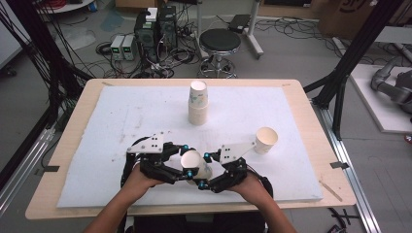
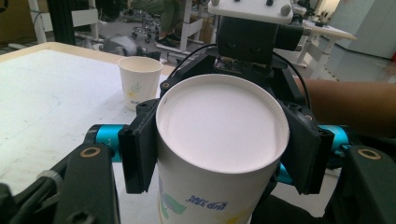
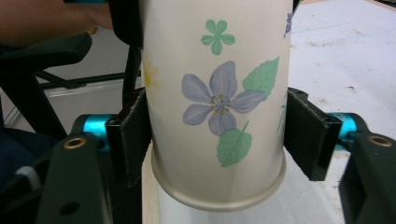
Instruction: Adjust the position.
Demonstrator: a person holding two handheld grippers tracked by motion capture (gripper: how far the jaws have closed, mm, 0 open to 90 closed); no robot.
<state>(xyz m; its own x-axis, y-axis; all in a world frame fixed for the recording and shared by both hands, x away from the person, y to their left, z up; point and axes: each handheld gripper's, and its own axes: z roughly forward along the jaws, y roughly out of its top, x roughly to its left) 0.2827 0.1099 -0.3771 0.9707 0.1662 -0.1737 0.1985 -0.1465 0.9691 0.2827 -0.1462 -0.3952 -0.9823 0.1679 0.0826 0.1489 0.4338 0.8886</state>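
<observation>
- A paper cup (image 1: 194, 165) with a flower print sits between the two grippers near the front edge of the tabletop (image 1: 121, 116), roughly at the middle of its width.
- The left gripper (image 1: 182, 167) comes at the cup from the left. In the left gripper view its black fingers (image 2: 139, 149) press both sides of the cup (image 2: 219, 154) near its white flat end, so they are clamped on it.
- That flat end faces the left gripper's camera (the printed wall runs away below it).
- The right gripper (image 1: 206, 170) comes at the same cup from the right. In the right gripper view its fingers (image 3: 128, 140) flank the printed wall just above the rolled rim (image 3: 219, 198): the one at the left of that view lies against the cup, while the one at the right looks just at the wall, and I cannot tell whether it presses.
- Both hands, the left hand (image 1: 138, 179) and the right hand (image 1: 255, 184), hold their grippers low over the near edge.
- A stack of cups (image 1: 198, 103) stands upright at the far middle of the tabletop, well apart from the grippers.
- A single cup (image 1: 265, 140) rests to the right, near the right gripper's grey plate; it appears tilted, mouth up.
- Beyond the tabletop, a black stool (image 1: 220, 46) stands on the floor among cables.
</observation>
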